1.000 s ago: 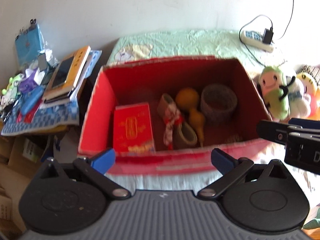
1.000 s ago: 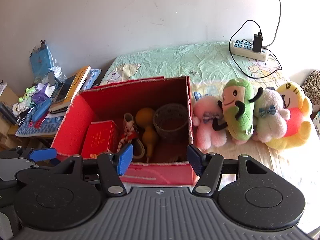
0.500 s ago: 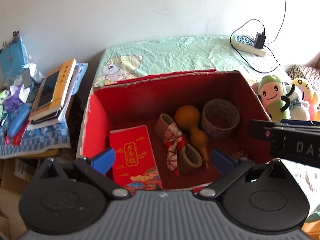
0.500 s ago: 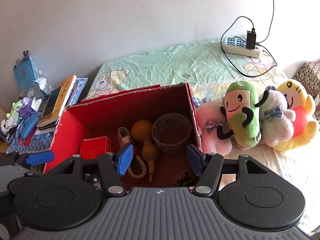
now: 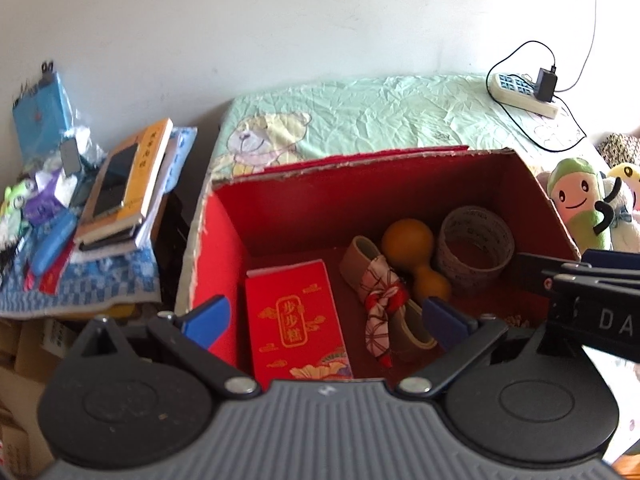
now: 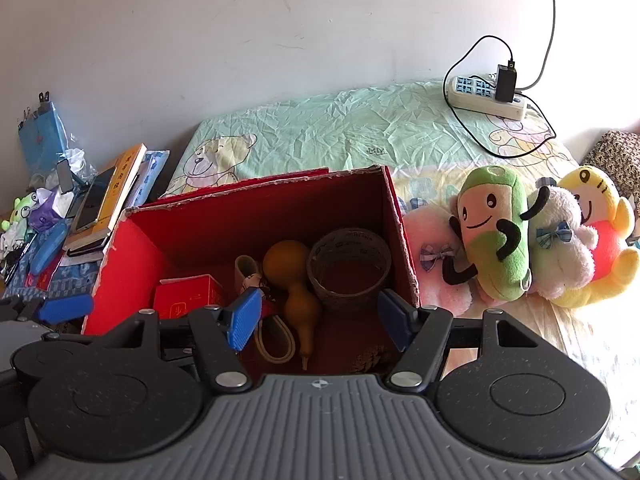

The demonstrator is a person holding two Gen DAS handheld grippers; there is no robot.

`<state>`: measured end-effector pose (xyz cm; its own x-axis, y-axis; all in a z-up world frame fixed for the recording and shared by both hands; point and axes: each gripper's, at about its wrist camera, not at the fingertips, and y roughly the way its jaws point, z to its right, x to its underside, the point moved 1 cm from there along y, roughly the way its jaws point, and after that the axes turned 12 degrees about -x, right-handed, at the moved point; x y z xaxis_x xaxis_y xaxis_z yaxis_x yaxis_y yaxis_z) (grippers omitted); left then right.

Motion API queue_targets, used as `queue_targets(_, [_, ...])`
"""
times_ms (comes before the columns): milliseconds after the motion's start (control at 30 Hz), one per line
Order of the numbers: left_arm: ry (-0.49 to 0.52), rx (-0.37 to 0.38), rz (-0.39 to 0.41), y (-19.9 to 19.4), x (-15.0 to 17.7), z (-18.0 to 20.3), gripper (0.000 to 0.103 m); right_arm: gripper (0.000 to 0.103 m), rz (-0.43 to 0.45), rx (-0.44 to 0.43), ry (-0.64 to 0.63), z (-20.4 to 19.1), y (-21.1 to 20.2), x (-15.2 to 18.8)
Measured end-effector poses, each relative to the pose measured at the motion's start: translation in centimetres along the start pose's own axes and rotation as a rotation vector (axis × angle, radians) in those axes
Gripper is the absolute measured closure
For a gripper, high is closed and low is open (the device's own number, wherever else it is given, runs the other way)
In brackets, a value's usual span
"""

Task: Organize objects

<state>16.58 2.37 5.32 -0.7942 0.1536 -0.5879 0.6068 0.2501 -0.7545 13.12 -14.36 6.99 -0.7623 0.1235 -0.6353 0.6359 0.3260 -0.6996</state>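
An open red cardboard box [image 5: 224,236] [image 6: 132,248] stands on the bed. It holds a red packet [image 5: 294,320] [image 6: 186,302], a beige strap tied with patterned cloth [image 5: 382,300], an orange gourd [image 5: 412,250] [image 6: 294,276], a woven ring basket [image 5: 474,246] [image 6: 348,266] and a pine cone [image 6: 374,358]. My left gripper [image 5: 326,322] hangs open over the box's near left part, empty. My right gripper [image 6: 320,320] hovers over the near right part; its jaws are opening and nothing is between them.
Plush toys lie right of the box: a green one [image 6: 494,232], a pink one [image 6: 434,256], a white one [image 6: 560,240] and a yellow one [image 6: 600,236]. A power strip [image 6: 486,98] with cables rests at the bed's far end. Books and clutter [image 5: 120,188] crowd the left side.
Both grippers have moved forward over the box, so I look more deeply into it. The right gripper's jaws stand a little wider than before.
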Motion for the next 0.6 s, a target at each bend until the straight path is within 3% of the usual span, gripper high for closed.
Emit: queue_targets(600, [-0.002,-0.087,-0.106,1.5,0.5,1.3,0.001,0.030,-0.059,-0.067,-0.036,1.5,1.5,-0.9])
